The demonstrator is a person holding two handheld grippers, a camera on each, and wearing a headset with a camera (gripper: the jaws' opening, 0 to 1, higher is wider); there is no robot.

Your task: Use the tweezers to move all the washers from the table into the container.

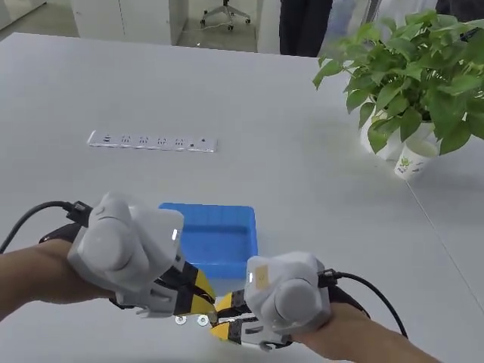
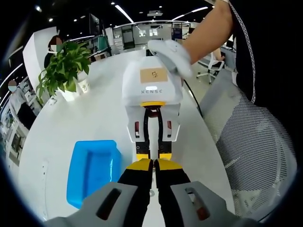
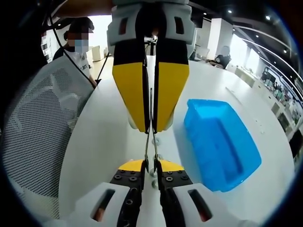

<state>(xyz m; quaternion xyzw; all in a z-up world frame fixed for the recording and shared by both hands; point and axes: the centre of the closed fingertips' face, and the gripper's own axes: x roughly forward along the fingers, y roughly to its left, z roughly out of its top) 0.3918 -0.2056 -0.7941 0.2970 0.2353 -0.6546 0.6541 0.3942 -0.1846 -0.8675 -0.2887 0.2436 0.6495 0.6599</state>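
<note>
Left claw (image 2: 155, 163) pinched tight on slim metal tweezers (image 3: 150, 137), tip to tip with the right claw (image 3: 150, 165), also clamped on them, probably to re-seat the tool. Two washers (image 1: 181, 320) lie just below on the white counter (image 1: 302, 189), near the blue container (image 1: 219, 234). Beyond, a power strip (image 1: 151, 141) and a potted plant (image 1: 408, 83).

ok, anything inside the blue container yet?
Right gripper view: container floor shows bare blue, nothing on it. Head view: left gripper covers its near-left corner, so that part's unseen there. Two washers lie on the table outside it.
</note>
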